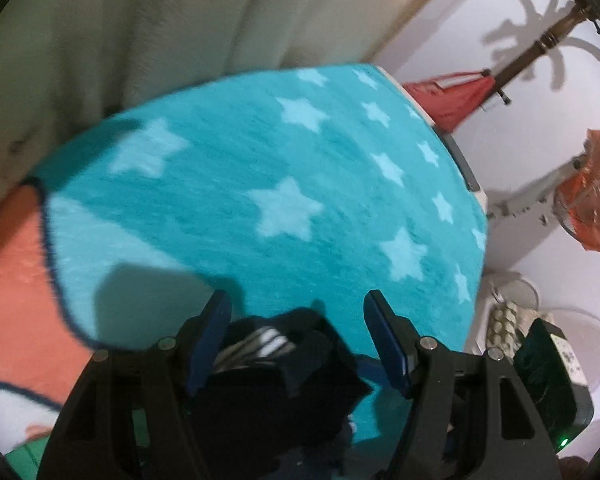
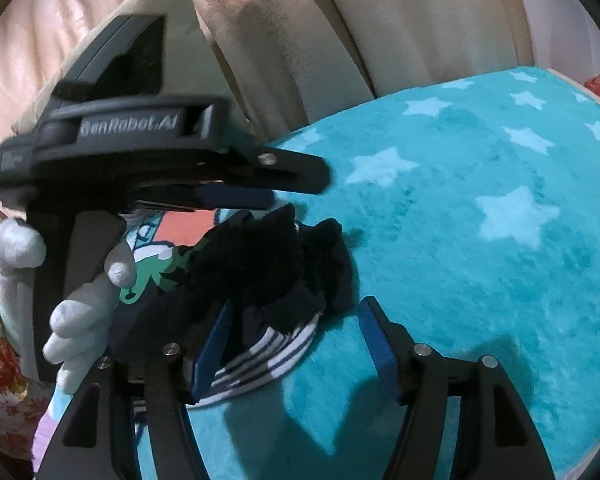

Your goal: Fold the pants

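Note:
The pants (image 1: 284, 376) are a dark navy bundle with white stripes, bunched on a teal star blanket (image 1: 284, 184). My left gripper (image 1: 296, 312) is open, its blue pads on either side of the bundle's near end. In the right wrist view the pants (image 2: 276, 264) lie crumpled, the striped band (image 2: 260, 356) nearest. My right gripper (image 2: 296, 320) is open over that striped edge. The left gripper (image 2: 284, 192) shows there from the side, held by a gloved hand (image 2: 80, 312), its tips just above the bundle.
A cream curtain (image 1: 180, 32) hangs behind the blanket. An orange printed sheet (image 1: 16, 280) lies at the left. At the right stand a coat rack (image 1: 540, 40), a red bag (image 1: 448, 96), a fan covered in orange plastic (image 1: 592, 200) and a small stand (image 1: 540, 344).

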